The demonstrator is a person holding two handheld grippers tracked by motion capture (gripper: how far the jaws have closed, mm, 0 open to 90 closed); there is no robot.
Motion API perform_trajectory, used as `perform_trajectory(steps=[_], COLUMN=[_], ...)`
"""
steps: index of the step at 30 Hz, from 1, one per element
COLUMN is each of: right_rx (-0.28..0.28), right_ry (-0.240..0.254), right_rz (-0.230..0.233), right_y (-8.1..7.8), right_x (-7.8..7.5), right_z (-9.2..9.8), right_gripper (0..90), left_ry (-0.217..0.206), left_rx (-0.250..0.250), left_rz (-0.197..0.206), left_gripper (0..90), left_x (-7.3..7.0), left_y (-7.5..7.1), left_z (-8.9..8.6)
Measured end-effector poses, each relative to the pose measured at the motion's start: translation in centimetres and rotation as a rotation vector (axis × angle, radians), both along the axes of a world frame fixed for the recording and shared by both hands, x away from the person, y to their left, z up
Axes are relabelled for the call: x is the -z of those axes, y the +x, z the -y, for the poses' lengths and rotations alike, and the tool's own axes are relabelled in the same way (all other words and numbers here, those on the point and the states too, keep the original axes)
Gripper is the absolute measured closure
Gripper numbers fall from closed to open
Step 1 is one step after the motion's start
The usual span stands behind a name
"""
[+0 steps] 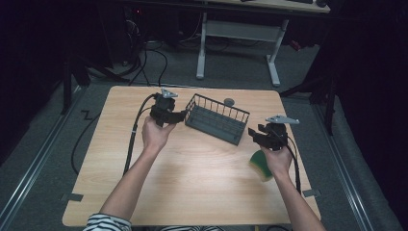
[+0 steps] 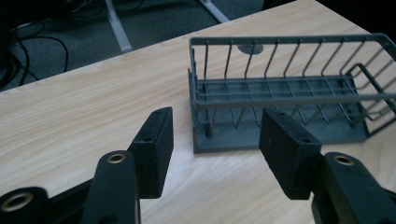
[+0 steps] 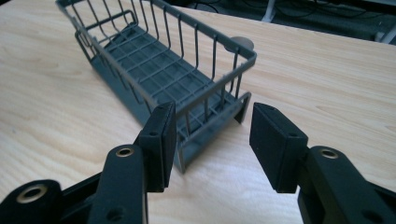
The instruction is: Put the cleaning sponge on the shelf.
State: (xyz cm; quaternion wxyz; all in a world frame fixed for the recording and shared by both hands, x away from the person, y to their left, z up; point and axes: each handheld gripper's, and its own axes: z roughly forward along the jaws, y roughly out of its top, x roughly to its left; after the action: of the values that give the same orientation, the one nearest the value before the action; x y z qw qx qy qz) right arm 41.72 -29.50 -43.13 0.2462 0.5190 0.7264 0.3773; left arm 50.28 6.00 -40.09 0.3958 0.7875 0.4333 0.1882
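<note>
A dark grey wire basket [image 1: 217,119] sits upright on the pale wooden table [image 1: 192,192], just above the middle of the high view, its long axis slanting from upper left down to lower right. It is a long, narrow rectangle with thin vertical bars for walls, a solid rim and a gridded floor (nothing inside). A small grey disc [image 1: 229,101] lies just behind it.

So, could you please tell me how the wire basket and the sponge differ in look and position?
The wire basket is dark grey, open-sided and long; the sponge is green and yellow, solid and smaller. The basket sits mid-table between the left claw and right claw; the sponge lies near the person's right hand, partly hidden. Both rest on the wooden table.
</note>
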Motion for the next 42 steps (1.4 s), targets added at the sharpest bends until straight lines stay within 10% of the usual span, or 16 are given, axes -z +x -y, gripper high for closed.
perform_trajectory(steps=[17,33,42], right_rx=[0.075,0.047,0.011], right_ry=[0.031,0.016,-0.035], right_rz=[-0.041,-0.092,-0.103], right_y=[4.0,4.9,4.4], right_x=[0.3,1.3,1.4], right_z=[-0.7,-1.7,-2.6], right_gripper=[44.1,50.9,54.8], left_ry=[-0.017,-0.053,0.038], left_rx=[-0.057,-0.030,0.005], left_rz=[-0.069,-0.112,-0.116], left_gripper=[47.6,69.5,79.5], left_x=[2.9,3.8,3.6], left_y=[5.5,6.0,5.2], left_z=[1.9,2.4,2.6])
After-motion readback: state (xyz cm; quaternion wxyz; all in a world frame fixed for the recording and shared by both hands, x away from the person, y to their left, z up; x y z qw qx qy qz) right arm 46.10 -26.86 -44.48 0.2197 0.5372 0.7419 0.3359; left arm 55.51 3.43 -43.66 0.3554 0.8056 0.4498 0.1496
